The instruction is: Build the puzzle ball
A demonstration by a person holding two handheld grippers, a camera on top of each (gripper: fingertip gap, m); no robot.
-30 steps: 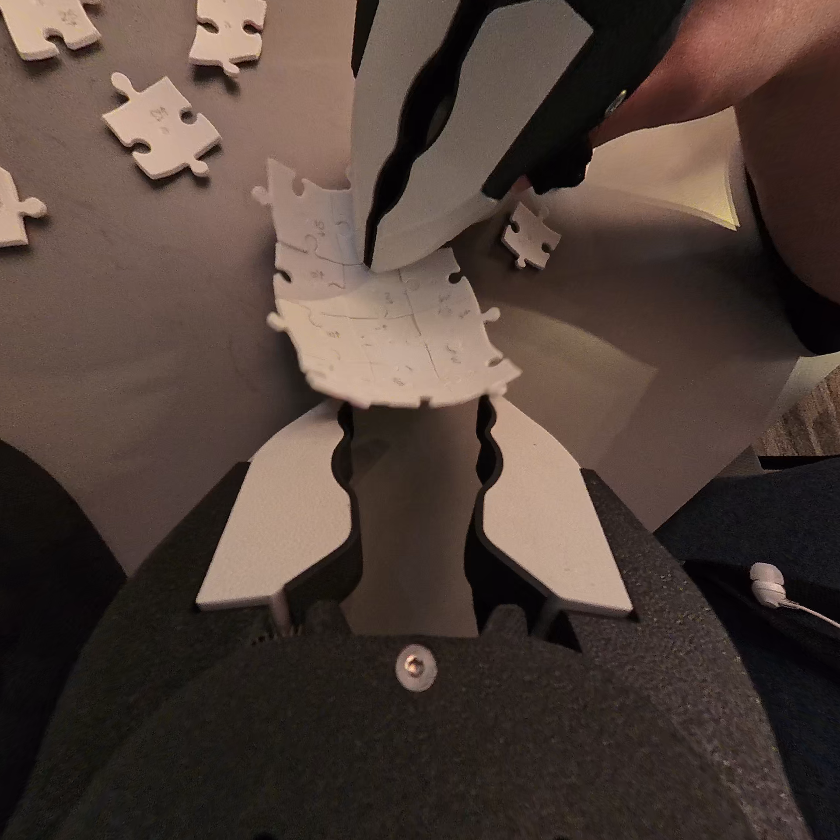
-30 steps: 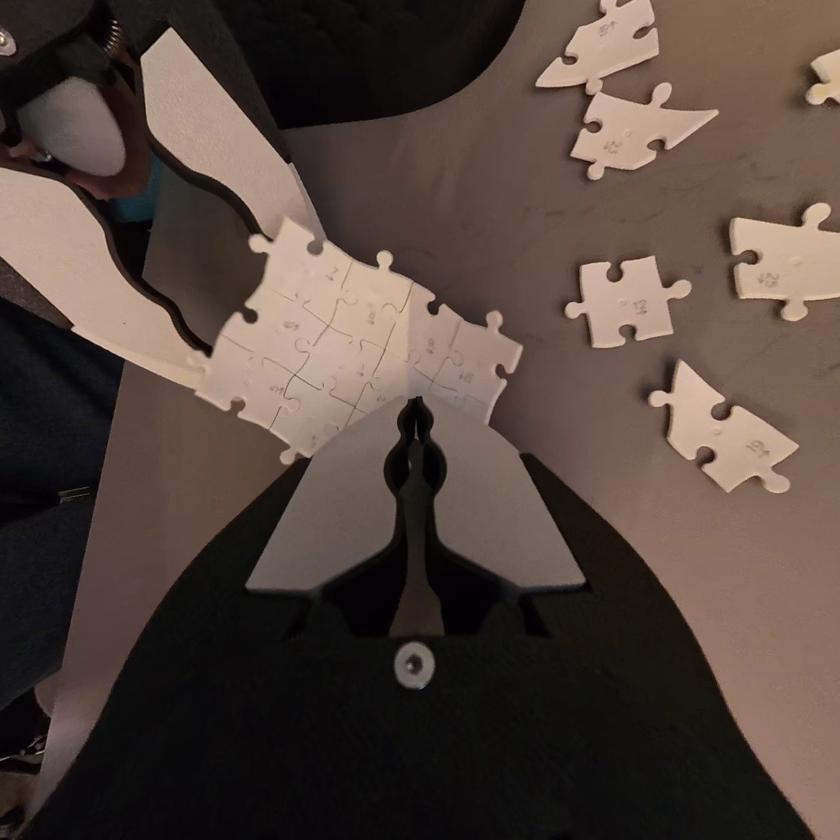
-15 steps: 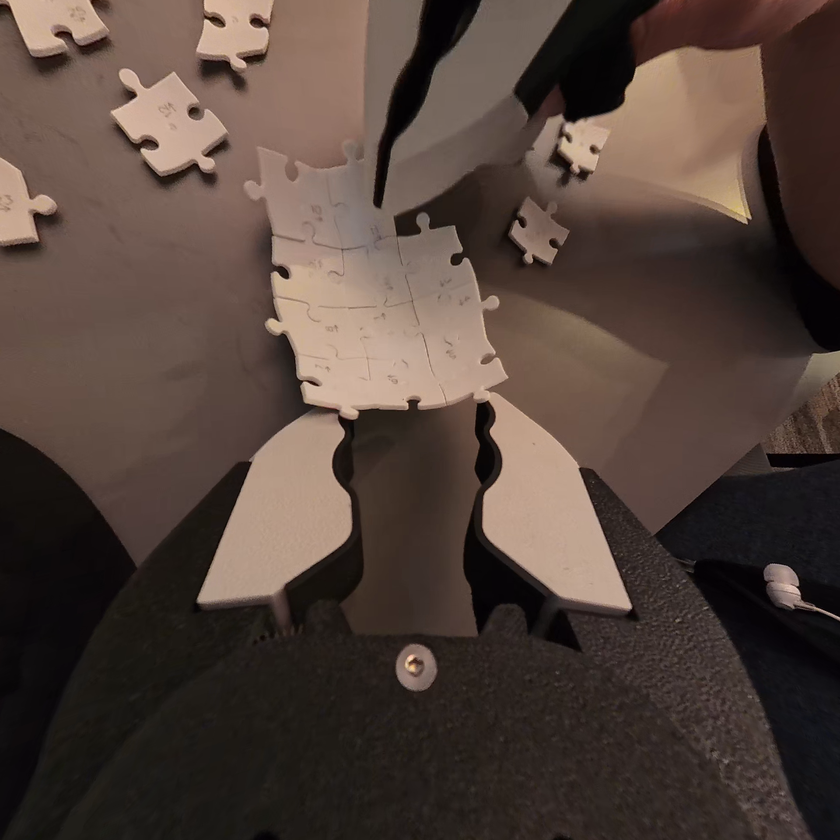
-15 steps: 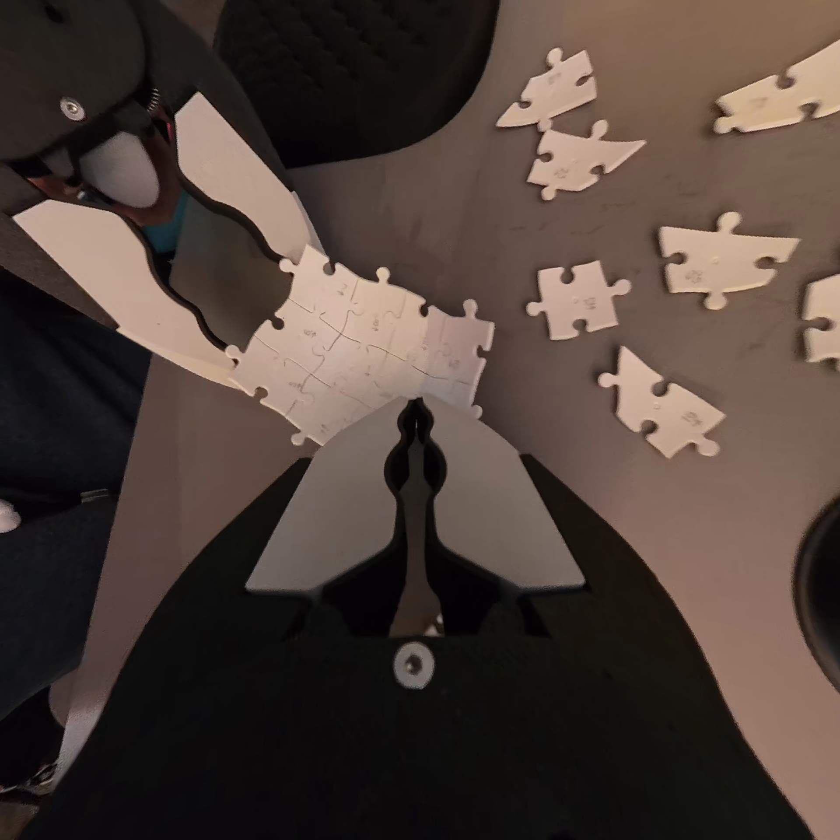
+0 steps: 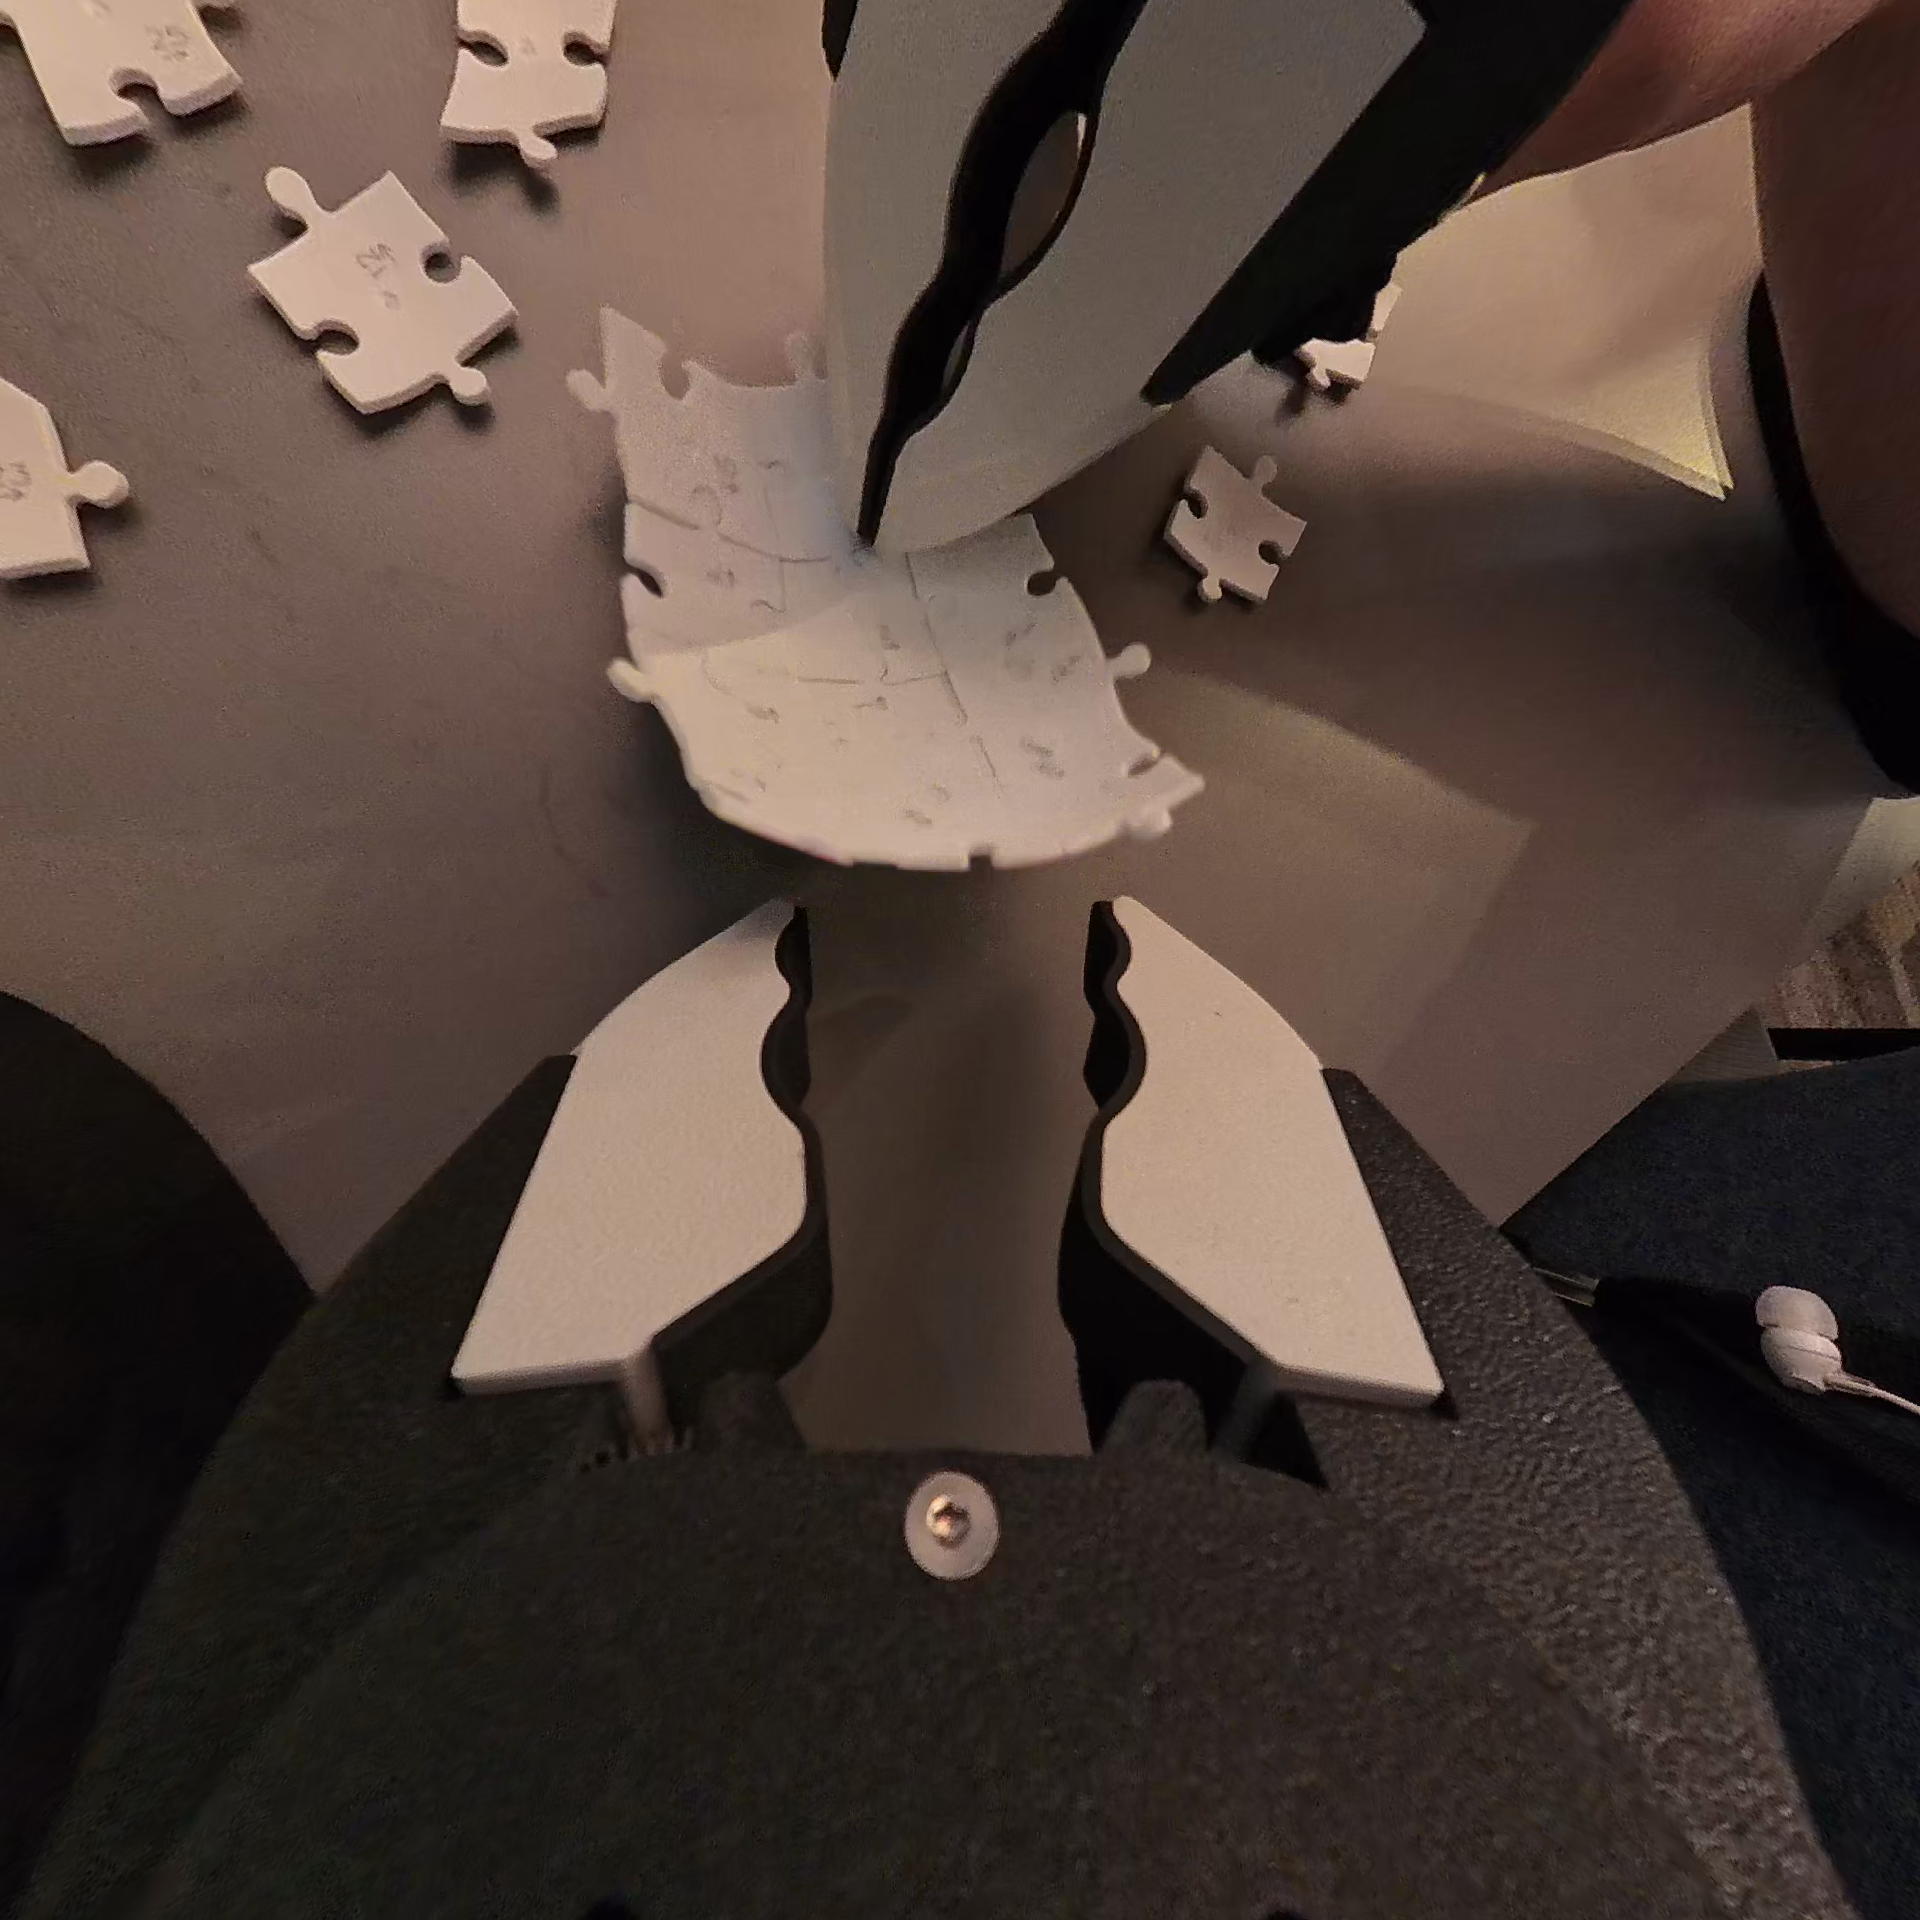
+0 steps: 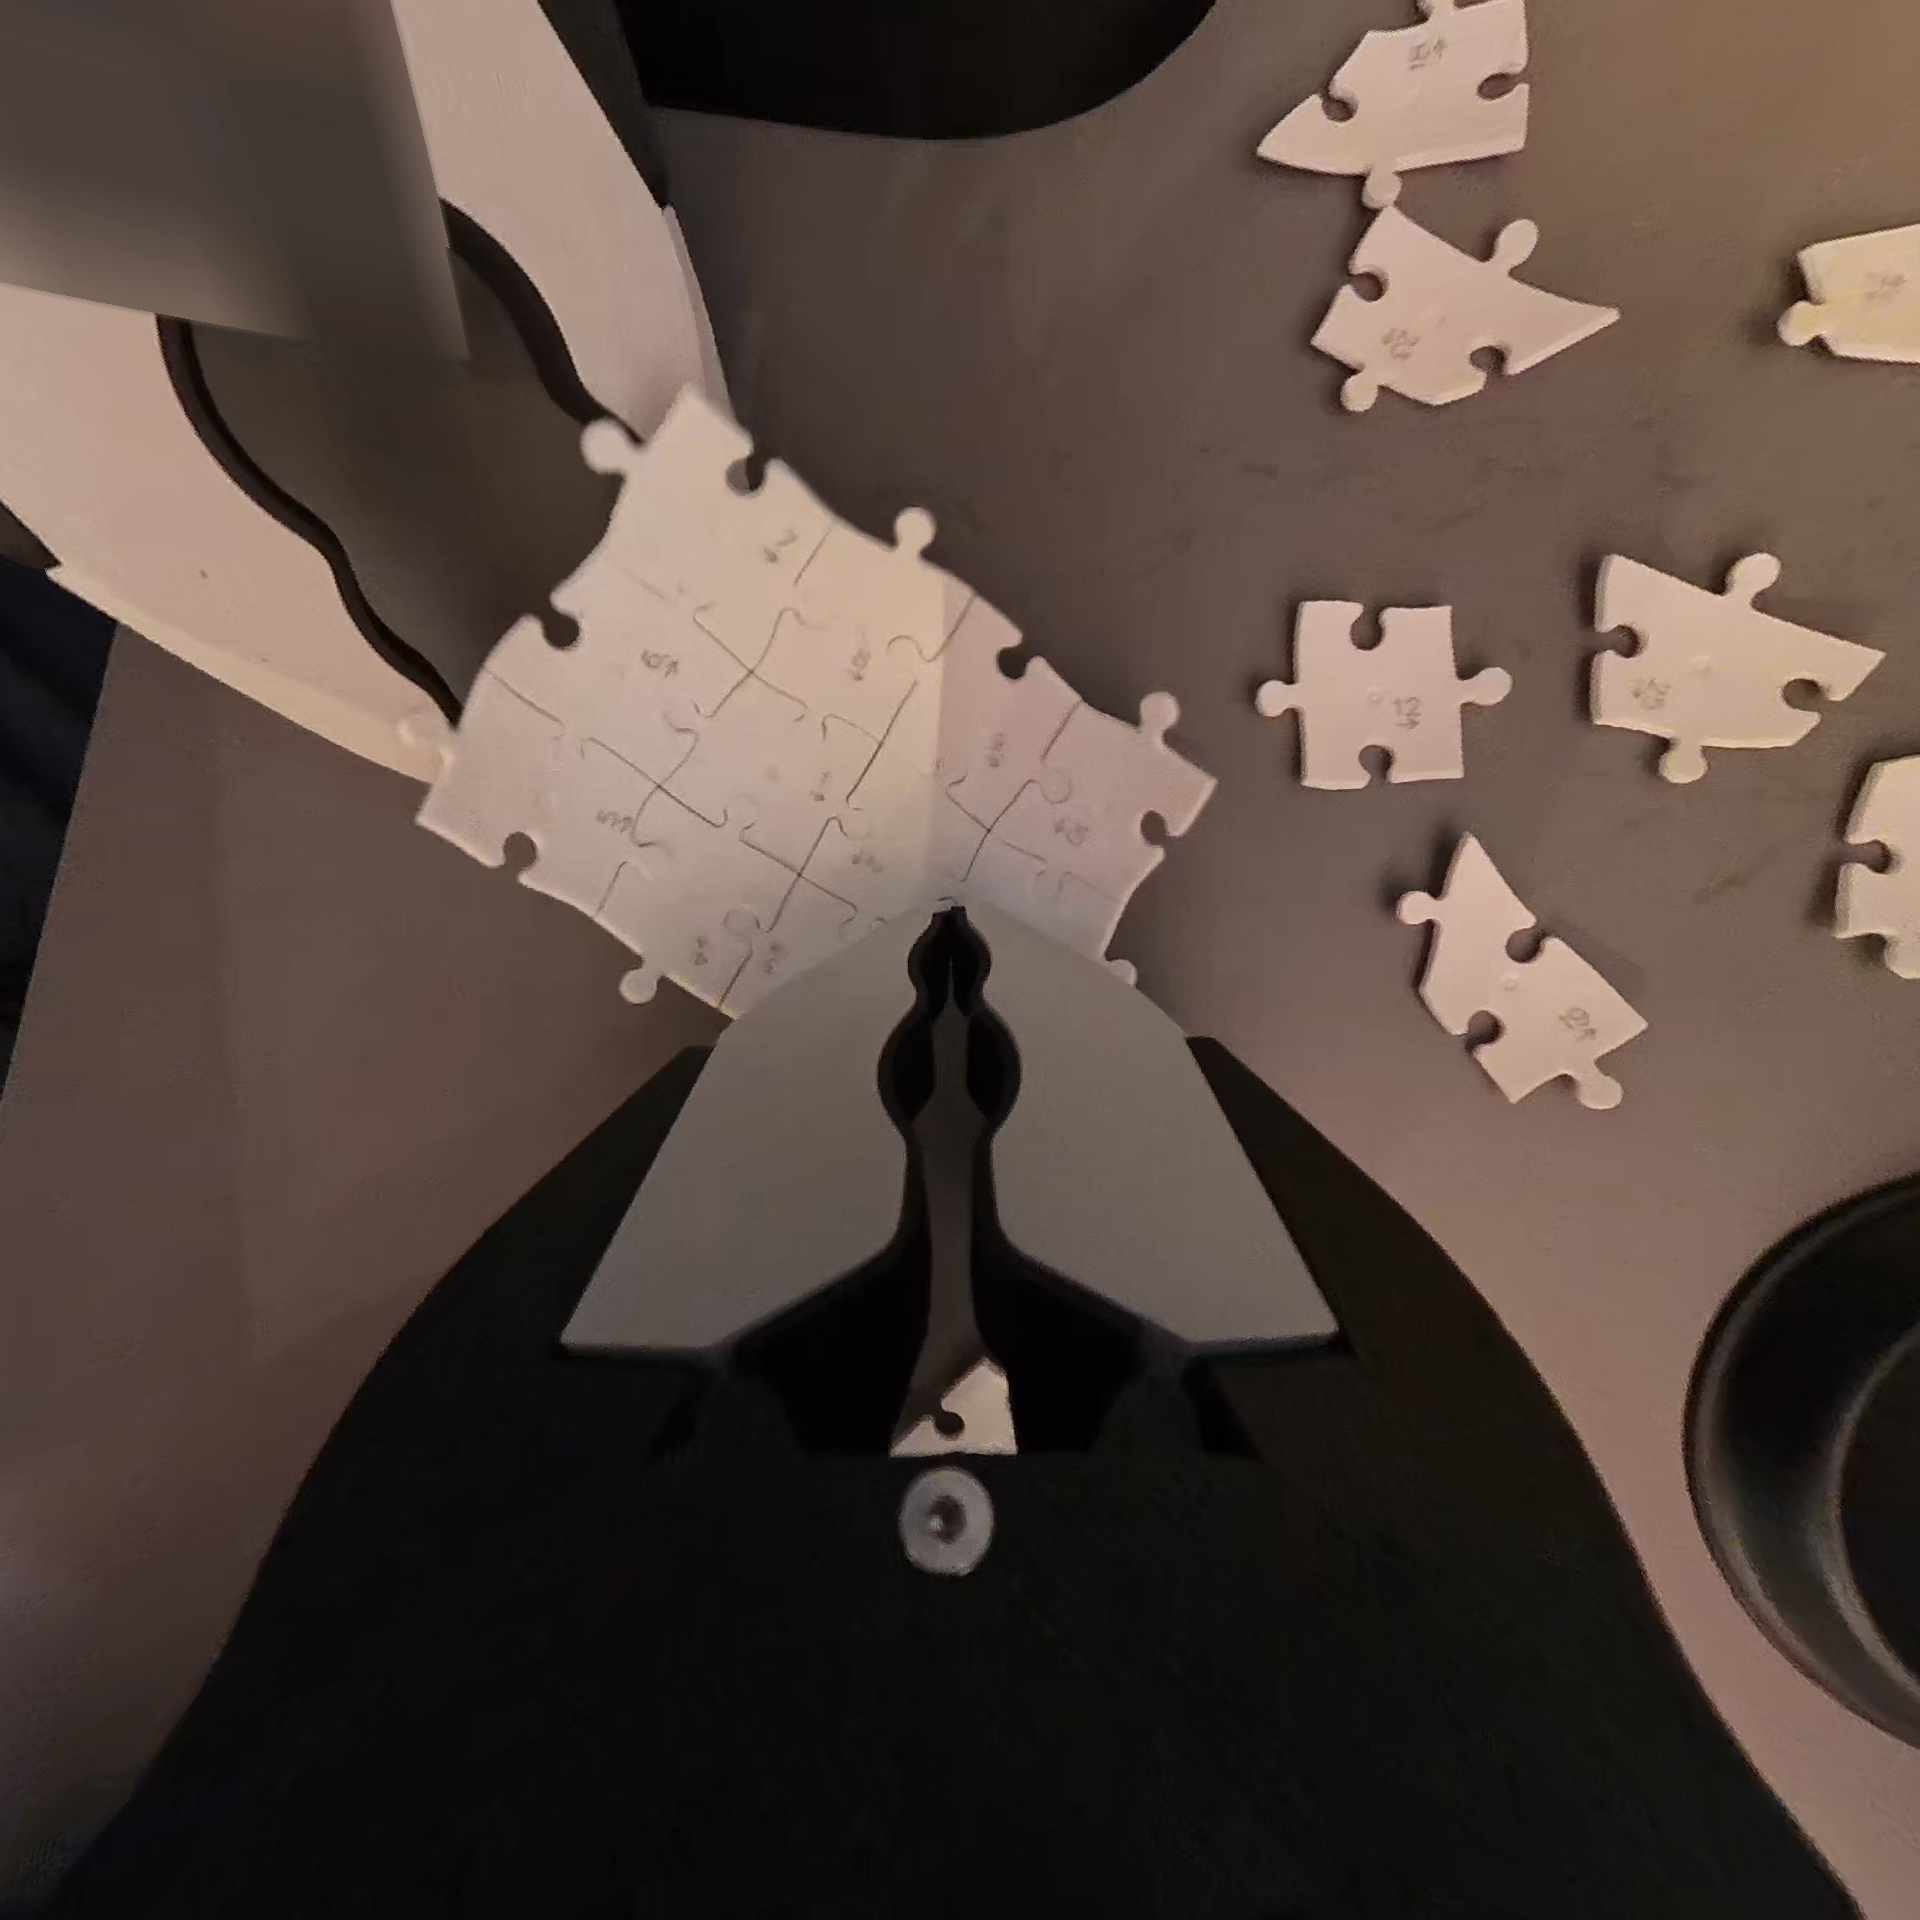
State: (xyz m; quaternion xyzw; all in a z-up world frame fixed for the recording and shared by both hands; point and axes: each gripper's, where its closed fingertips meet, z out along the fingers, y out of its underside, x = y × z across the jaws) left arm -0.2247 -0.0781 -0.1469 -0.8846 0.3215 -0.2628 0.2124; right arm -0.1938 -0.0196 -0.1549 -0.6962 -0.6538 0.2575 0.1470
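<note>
Puzzle ball: only a curved patch (image 6: 821,748) of joined white pieces exists so far, roughly 10 pieces, bowed like a shallow dish. It sits over the grey table (image 6: 312,1091), near the table's near-left edge; I can't tell whether its underside rests on the surface or is lifted.

Right gripper (image 6: 951,914): fingers together, tips pressed on a seam at the patch's near edge. Whether they pinch a piece edge or just push down on the joint is not visible. Left wrist view shows the same tips (image 5: 868,535) landing mid-patch from the far side.

Left gripper (image 5: 945,914): fingers apart, holding nothing, just short of the patch's near rim. In the right wrist view one of its fingers looks to be touching the patch's left corner.

Loose pieces: about 6 to the right of the patch, closest one (image 6: 1382,691) near but clear of it. 1 more small piece (image 5: 1236,540) lies beyond the patch in the left view. Dark round object (image 6: 1829,1455) at the right edge, unidentifiable.

Step in hand, my read: seating a joint in the partial shell. Well under half done.

Next move likely needs the left gripper to brace the rim, so the right can fetch a loose piece without the patch skidding or popping apart.
</note>
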